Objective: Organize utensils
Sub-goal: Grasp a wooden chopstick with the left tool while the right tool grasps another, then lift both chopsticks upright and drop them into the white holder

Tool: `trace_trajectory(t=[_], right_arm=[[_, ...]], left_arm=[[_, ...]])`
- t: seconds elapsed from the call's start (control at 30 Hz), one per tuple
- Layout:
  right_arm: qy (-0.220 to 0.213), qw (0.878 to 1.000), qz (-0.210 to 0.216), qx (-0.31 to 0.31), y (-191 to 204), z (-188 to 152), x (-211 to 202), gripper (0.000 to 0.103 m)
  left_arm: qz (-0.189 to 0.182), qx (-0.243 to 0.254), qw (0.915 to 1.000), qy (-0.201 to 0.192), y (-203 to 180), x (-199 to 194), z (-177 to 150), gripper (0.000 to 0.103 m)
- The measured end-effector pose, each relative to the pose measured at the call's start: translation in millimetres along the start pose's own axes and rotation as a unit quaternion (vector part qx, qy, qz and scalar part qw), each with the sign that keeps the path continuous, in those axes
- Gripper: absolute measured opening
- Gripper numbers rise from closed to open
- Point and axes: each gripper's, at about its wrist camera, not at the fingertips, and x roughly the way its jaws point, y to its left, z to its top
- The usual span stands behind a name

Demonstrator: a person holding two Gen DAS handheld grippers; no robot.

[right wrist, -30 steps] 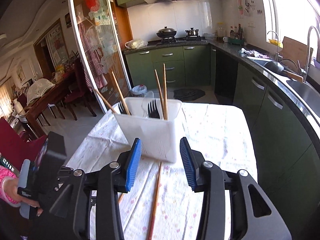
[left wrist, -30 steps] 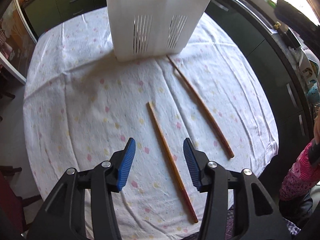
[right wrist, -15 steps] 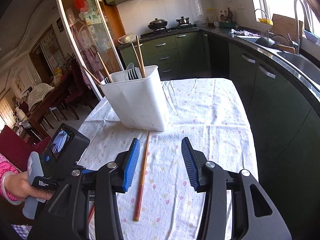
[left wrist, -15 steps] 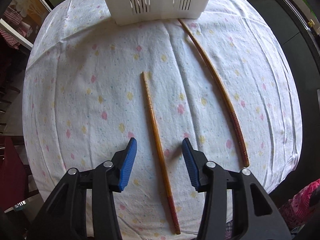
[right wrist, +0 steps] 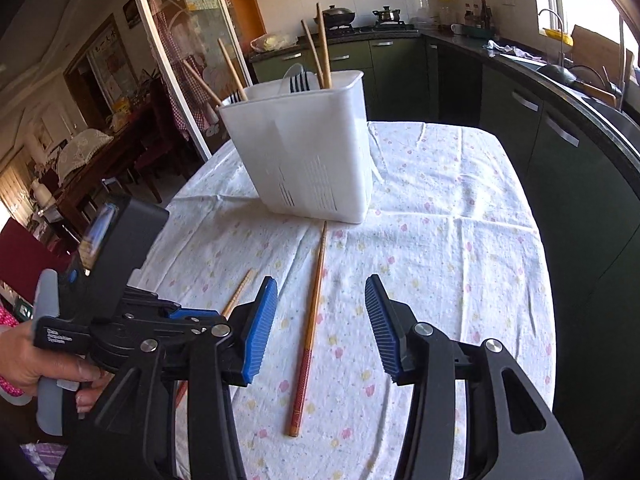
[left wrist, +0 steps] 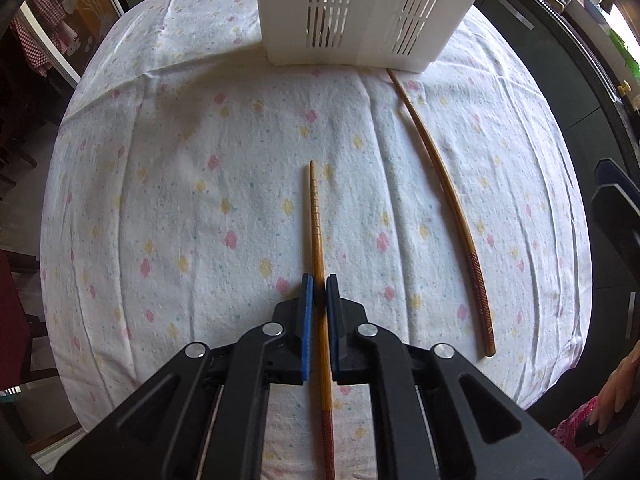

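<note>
Floral tablecloth [left wrist: 168,184], left gripper [left wrist: 319,286] clamping near chopstick [left wrist: 316,220], right gripper [right wrist: 321,312] wide, empty.

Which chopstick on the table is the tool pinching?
The shorter-looking chopstick, pinched by the left tool. The other chopstick lies free beside it.

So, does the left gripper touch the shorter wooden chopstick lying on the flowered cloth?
Touching. The left wrist view shows the left gripper closed on the shorter wooden chopstick, both blue pads against its sides.

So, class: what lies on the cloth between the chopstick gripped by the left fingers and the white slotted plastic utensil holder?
Nothing: bare floral tablecloth between chopstick and holder, in the left wrist view.
</note>
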Motion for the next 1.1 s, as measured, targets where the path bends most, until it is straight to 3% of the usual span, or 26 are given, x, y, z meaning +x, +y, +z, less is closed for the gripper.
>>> trace_trajectory(t=[0.1, 0.27, 0.47, 0.67, 0.73, 0.77, 0.83, 0.97, 1.1], right_arm=[[0.032, 0.998, -0.036, -0.026, 13, 0, 32, 0.046], [0.084, 0.994, -0.053, -0.033, 17, 1, 86, 0.046], [0.101, 0.993, -0.061, -0.03, 21, 8, 118, 0.046], [0.111, 0.991, -0.067, -0.04, 29, 11, 137, 0.044], [0.111, 0.991, -0.069, -0.038, 30, 12, 140, 0.029], [0.109, 0.991, -0.069, -0.035, 29, 12, 140, 0.026], [0.109, 0.991, -0.067, -0.028, 25, 13, 140, 0.008], [0.101, 0.993, -0.055, -0.005, 19, 10, 134, 0.007], [0.065, 0.997, -0.024, 0.028, 11, 8, 109, 0.007]], left_arm=[[-0.008, -0.003, 0.9997, -0.021, 19, -16, 1, 0.007], [-0.006, -0.001, 0.9971, -0.075, 40, -46, 2, 0.007], [-0.003, -0.003, 0.9928, -0.12, 53, -63, -2, 0.007], [-0.008, -0.003, 0.9909, -0.135, 59, -62, 5, 0.007], [-0.009, -0.003, 0.9901, -0.14, 61, -64, 4, 0.007], [-0.009, -0.001, 0.9895, -0.144, 61, -64, 4, 0.007], [-0.009, 0.003, 0.9882, -0.153, 61, -67, 3, 0.007], [-0.018, 0.008, 0.9855, -0.169, 61, -72, 0, 0.007], [-0.024, 0.015, 0.9809, -0.192, 62, -78, -4, 0.007]])
